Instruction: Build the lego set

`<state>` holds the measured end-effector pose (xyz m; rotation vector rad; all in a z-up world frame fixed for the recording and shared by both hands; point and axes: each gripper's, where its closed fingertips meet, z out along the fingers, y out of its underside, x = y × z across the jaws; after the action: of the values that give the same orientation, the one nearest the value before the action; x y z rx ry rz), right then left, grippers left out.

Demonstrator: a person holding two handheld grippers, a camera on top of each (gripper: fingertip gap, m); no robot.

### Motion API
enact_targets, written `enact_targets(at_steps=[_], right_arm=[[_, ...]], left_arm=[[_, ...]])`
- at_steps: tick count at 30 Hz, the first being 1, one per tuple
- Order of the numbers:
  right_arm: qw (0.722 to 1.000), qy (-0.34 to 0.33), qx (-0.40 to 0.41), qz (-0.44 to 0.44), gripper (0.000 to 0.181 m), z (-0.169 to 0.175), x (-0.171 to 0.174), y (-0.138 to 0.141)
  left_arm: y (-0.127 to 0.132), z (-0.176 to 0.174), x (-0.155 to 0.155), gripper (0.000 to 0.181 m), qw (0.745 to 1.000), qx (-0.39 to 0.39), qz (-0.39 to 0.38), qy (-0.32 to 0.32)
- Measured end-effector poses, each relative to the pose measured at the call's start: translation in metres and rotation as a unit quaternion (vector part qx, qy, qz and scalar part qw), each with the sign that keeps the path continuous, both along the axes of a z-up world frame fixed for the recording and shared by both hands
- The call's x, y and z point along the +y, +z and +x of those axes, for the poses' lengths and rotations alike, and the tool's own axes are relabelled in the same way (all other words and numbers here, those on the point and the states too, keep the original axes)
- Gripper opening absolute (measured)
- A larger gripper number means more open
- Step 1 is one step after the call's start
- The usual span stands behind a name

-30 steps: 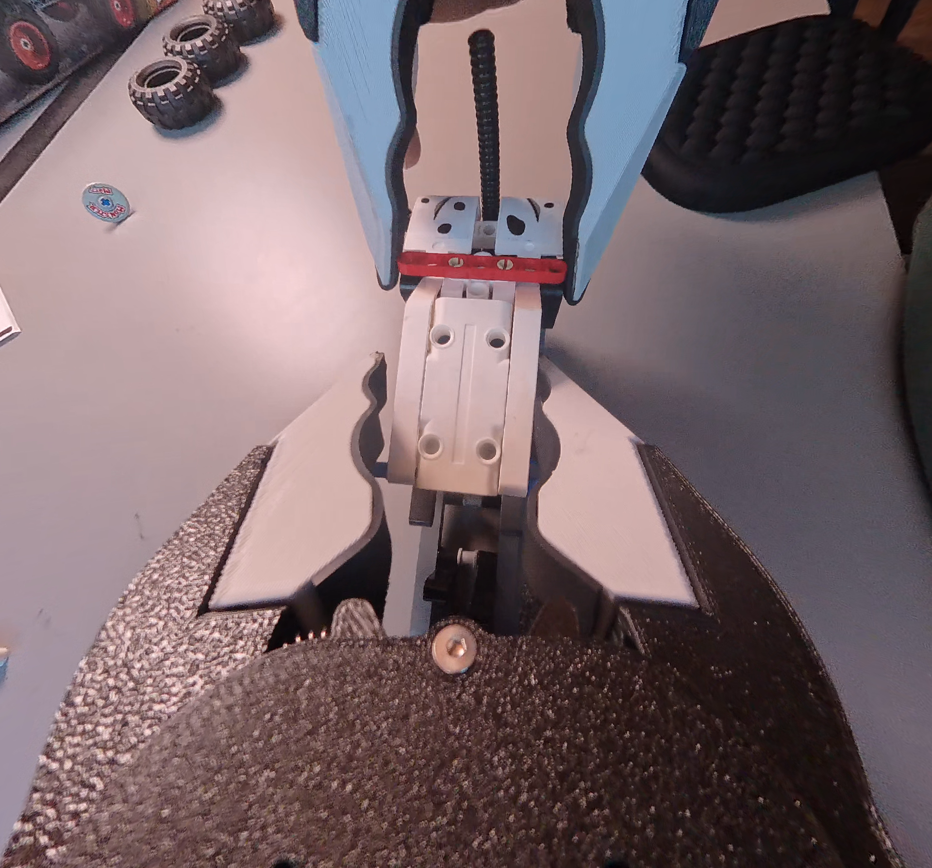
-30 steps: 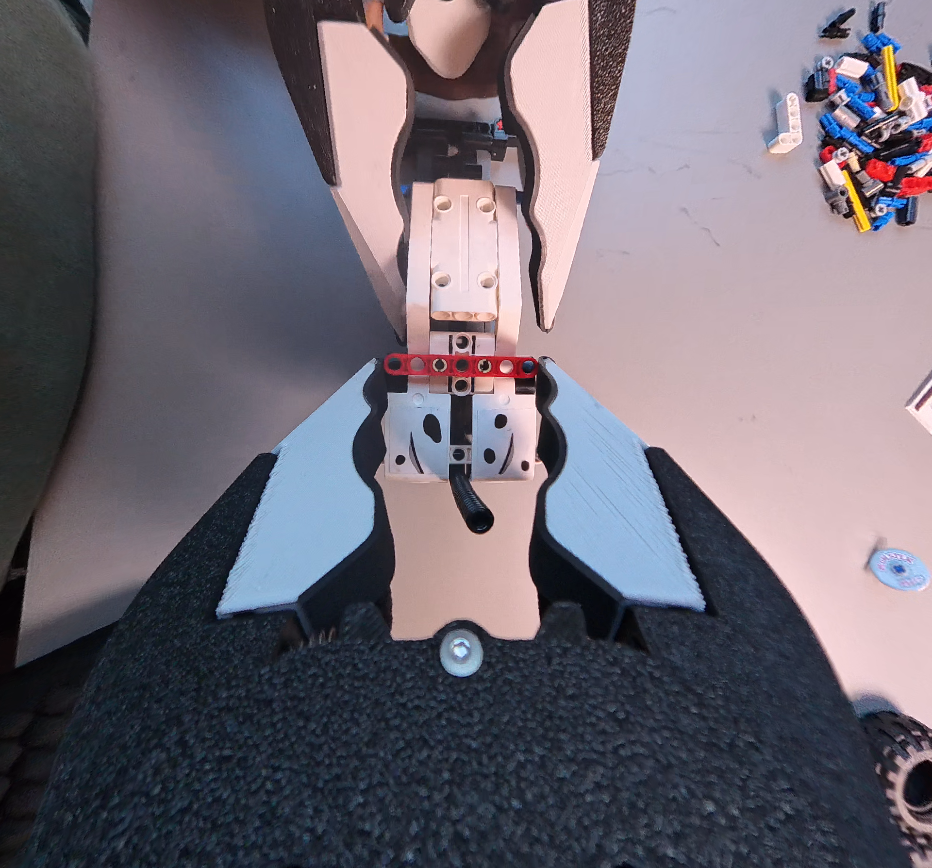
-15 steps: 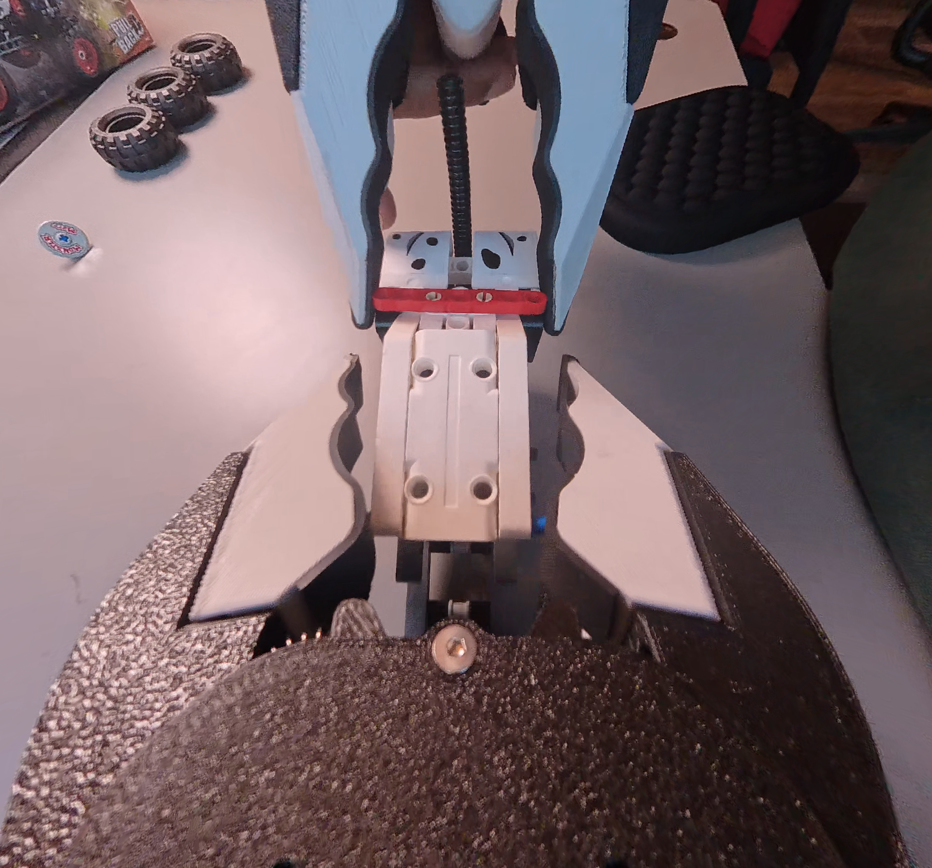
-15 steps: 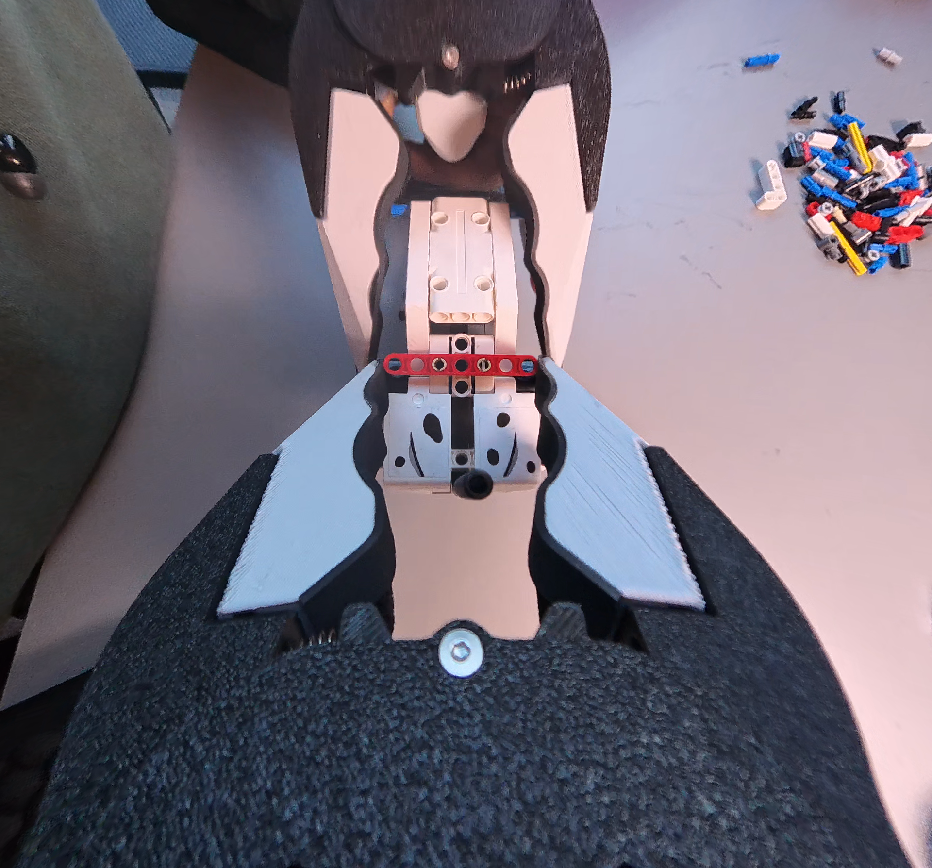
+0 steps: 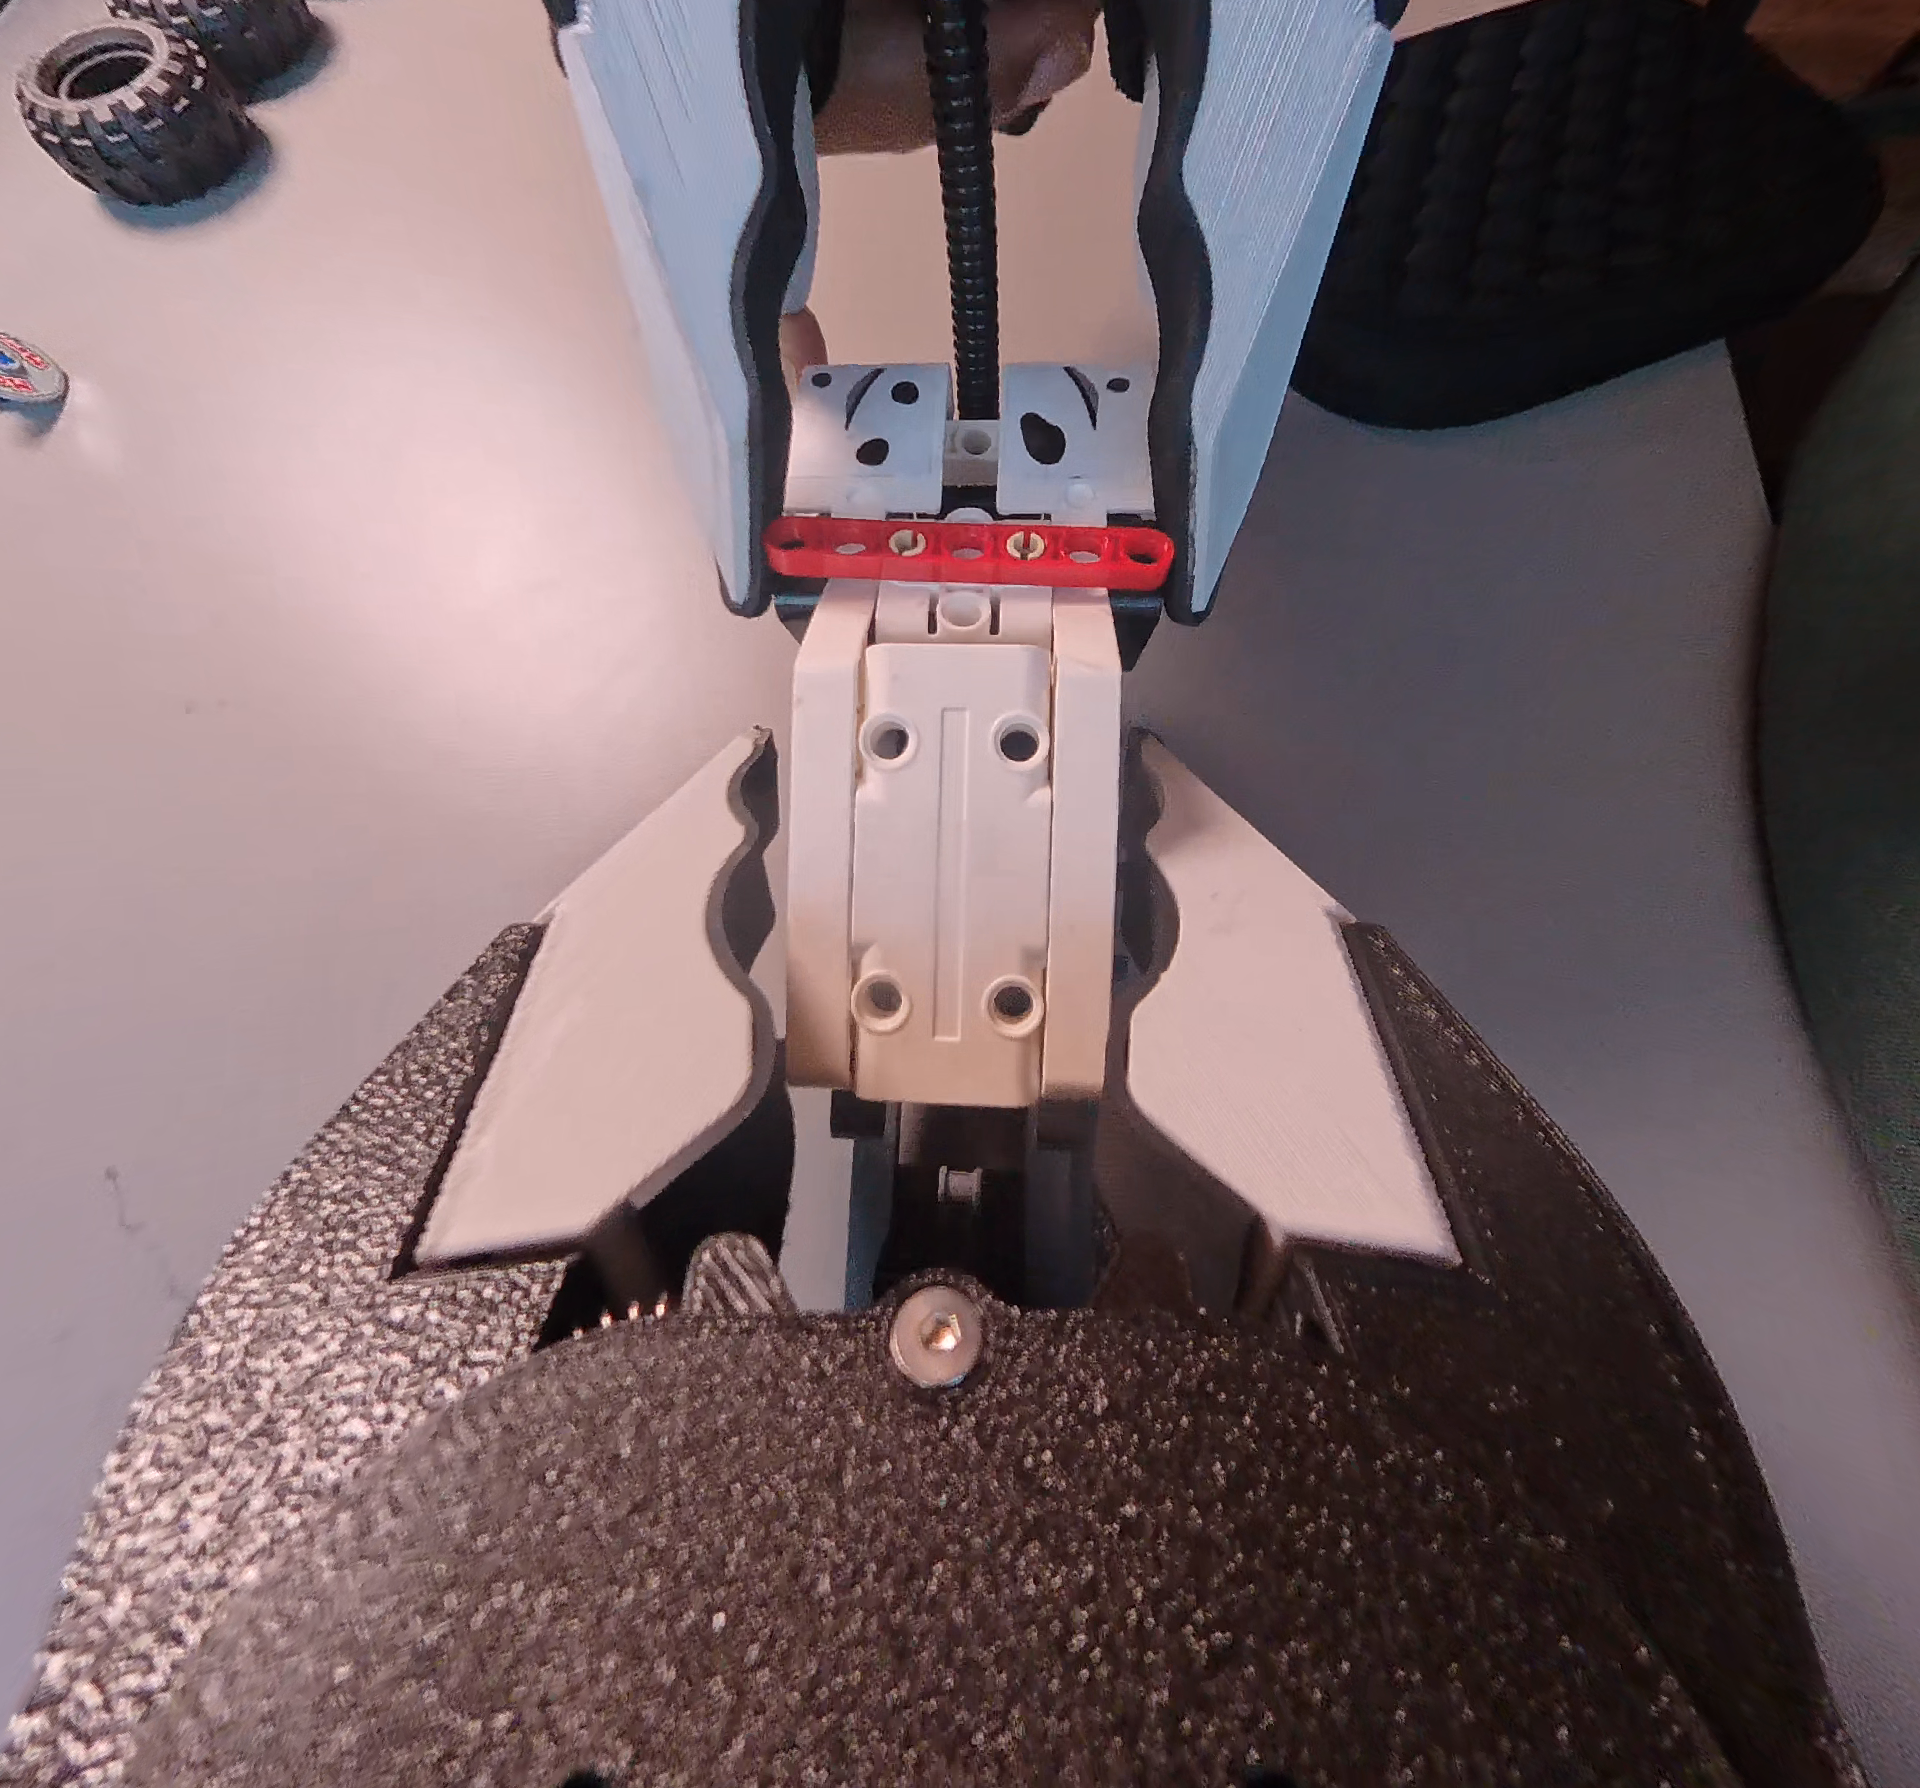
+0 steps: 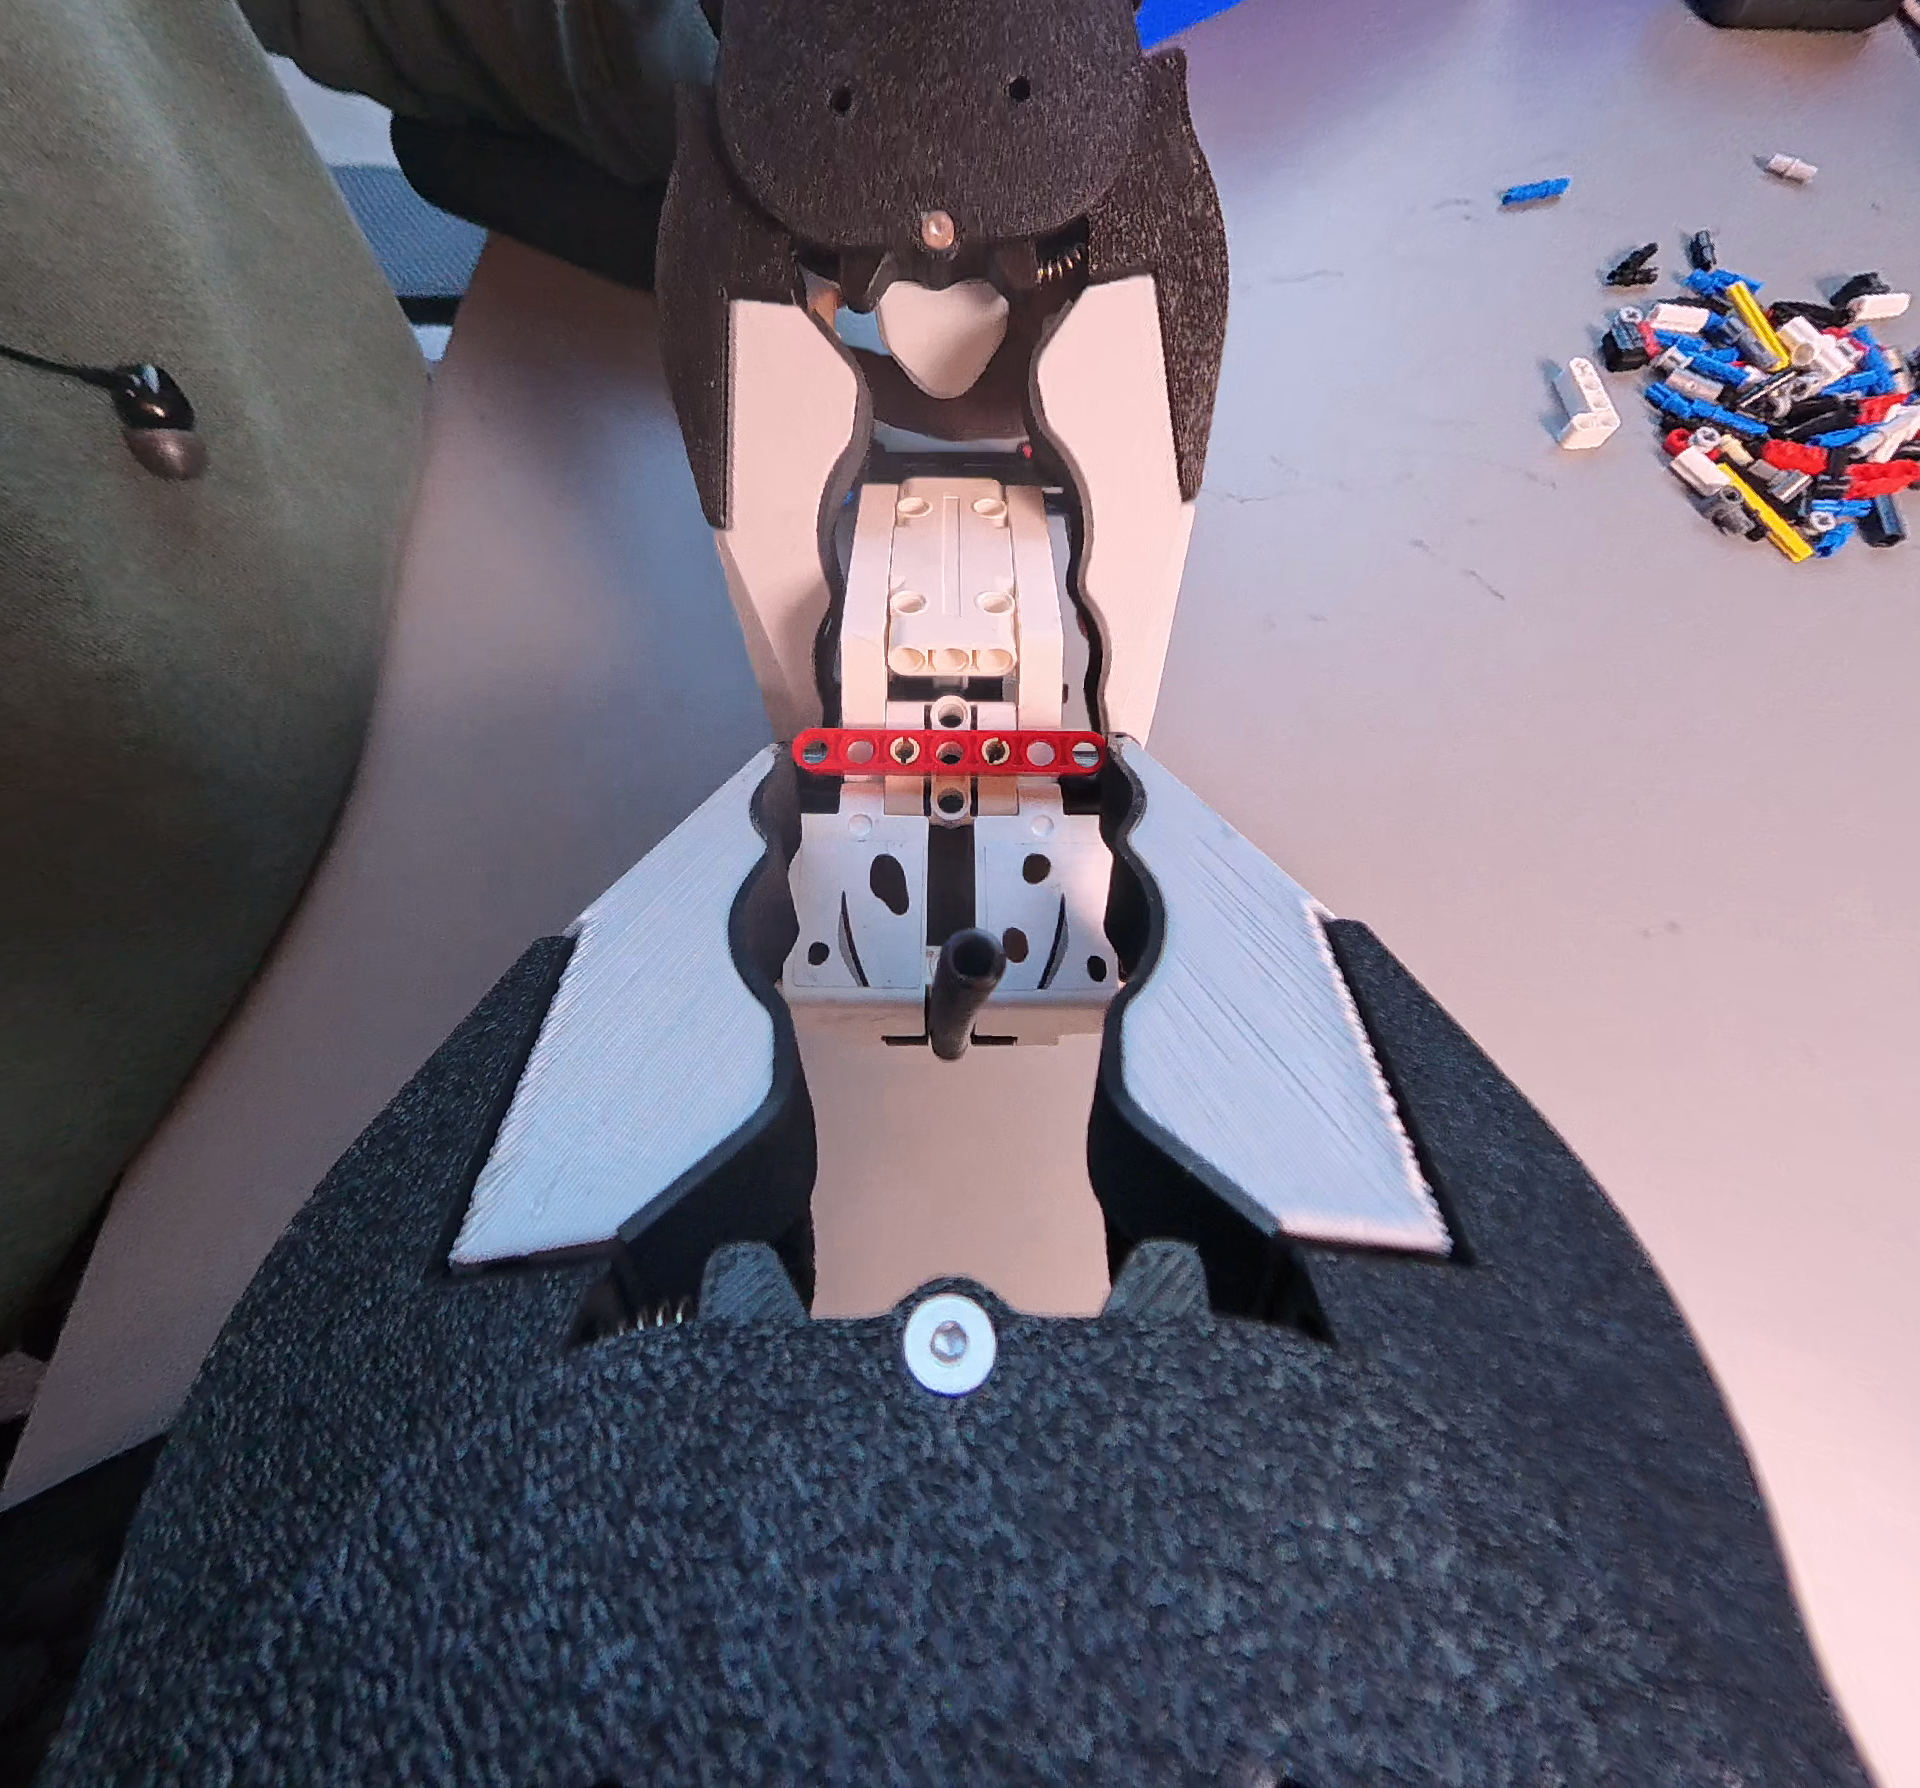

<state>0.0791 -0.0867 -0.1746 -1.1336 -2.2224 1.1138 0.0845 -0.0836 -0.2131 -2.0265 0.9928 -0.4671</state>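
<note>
Both grippers face each other nose to nose over the grey table (image 5: 312, 699), with the lego assembly (image 5: 956, 865) bridged between them and held off the surface.

Left gripper (image 5: 951, 751): fingers (image 5: 623, 1011) clamped on the sides of the assembly's plain white block end, the part with four round holes on top. Gripper roughly level, pointing straight at the other one.

Right gripper (image 6: 951, 782): fingers (image 6: 644, 1021) clenched on the opposite end, the white panels with black spots (image 6: 883, 897). In the left wrist view it comes in from above the assembly, tips ending right at the red beam (image 5: 966, 554).

The red beam runs crosswise over the assembly's middle, at the line where the two sets of fingertips meet. A black ribbed hose (image 5: 961, 180) sticks out of the spotted end, running back between the right gripper's fingers toward its body.

Relative to the assembly:
- three black tyres (image 5: 135, 117) in a row, well apart, far left in the left wrist view
- a round disc (image 5: 26, 377) on the table, nearer than the tyres, same side
- pile of loose lego parts (image 6: 1766, 419), blue/red/black/white/yellow, well apart to the right in the right wrist view; one white angled piece (image 6: 1584, 408) just beside that pile
- black mesh chair seat (image 5: 1558, 211) beyond the table edge, behind the right gripper

A person's olive sleeve (image 6: 468, 3) comes in behind the left gripper.
</note>
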Motion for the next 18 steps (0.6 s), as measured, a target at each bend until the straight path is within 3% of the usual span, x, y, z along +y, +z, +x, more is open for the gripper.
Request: enact_targets(at_steps=[2, 10, 14, 18], right_arm=[[1.0, -0.004, 0.003, 0.001, 0.058, 0.001, 0.002, -0.001], [0.998, -0.008, 0.039, -0.045, 0.059, 0.0, -0.005, -0.001], [0.997, -0.02, 0.05, -0.049, 0.059, 0.003, 0.001, -0.001], [0.995, -0.022, 0.062, -0.079, 0.058, 0.004, 0.001, 0.001]], left_arm=[[0.01, -0.001, -0.001, 0.062, 1.0, -0.023, 0.014, -0.001], [0.016, -0.005, -0.013, 0.079, 0.998, -0.061, 0.002, -0.004], [0.037, -0.023, -0.02, 0.084, 0.993, -0.116, 0.017, 0.013], [0.006, -0.026, -0.026, 0.084, 0.997, -0.076, -0.017, 0.018]])
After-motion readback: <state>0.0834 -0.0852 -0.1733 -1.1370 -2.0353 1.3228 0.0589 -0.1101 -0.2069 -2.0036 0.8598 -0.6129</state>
